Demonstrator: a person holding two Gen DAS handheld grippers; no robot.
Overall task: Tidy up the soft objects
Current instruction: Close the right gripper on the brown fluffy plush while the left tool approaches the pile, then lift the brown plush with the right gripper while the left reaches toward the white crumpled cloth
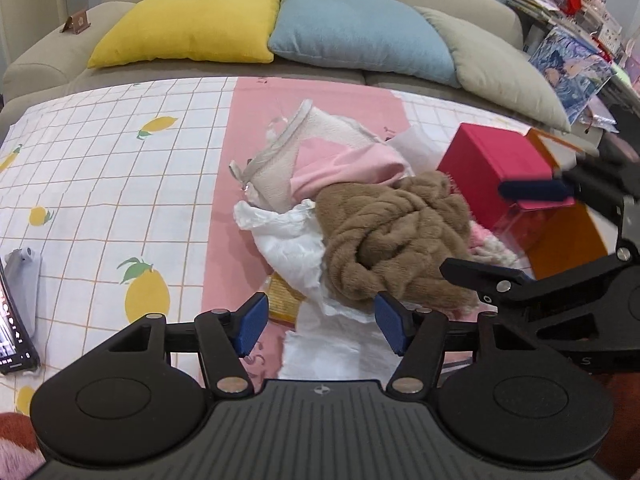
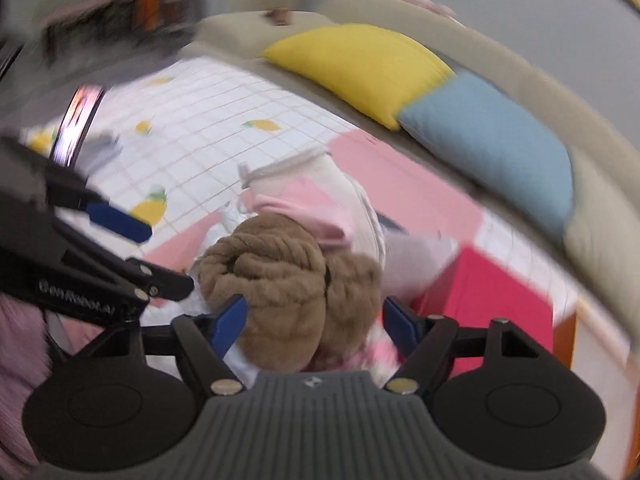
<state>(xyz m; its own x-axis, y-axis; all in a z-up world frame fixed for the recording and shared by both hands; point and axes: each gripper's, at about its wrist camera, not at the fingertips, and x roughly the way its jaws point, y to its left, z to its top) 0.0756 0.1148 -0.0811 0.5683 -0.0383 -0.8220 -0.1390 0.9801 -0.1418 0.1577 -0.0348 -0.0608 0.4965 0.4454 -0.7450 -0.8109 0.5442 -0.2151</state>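
Left wrist view: a brown plush scarf [image 1: 394, 240], thickly twisted, tops a heap with a pink cloth [image 1: 344, 168] and white paper [image 1: 288, 240] on the lemon-print sheet [image 1: 100, 168], beside a red box [image 1: 492, 160]. The left tool [image 1: 322, 322] and right tool [image 2: 316, 322] gape, released, pads clear of the pile. The right wrist view is motion-blurred, and the scarf hides the heap's lower layers.

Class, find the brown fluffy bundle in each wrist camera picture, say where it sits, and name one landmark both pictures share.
Left wrist view: brown fluffy bundle right of centre, beyond the fingertips.
Right wrist view: brown fluffy bundle lower centre, between the open jaws.
Shared landmark: yellow pillow on the sofa.
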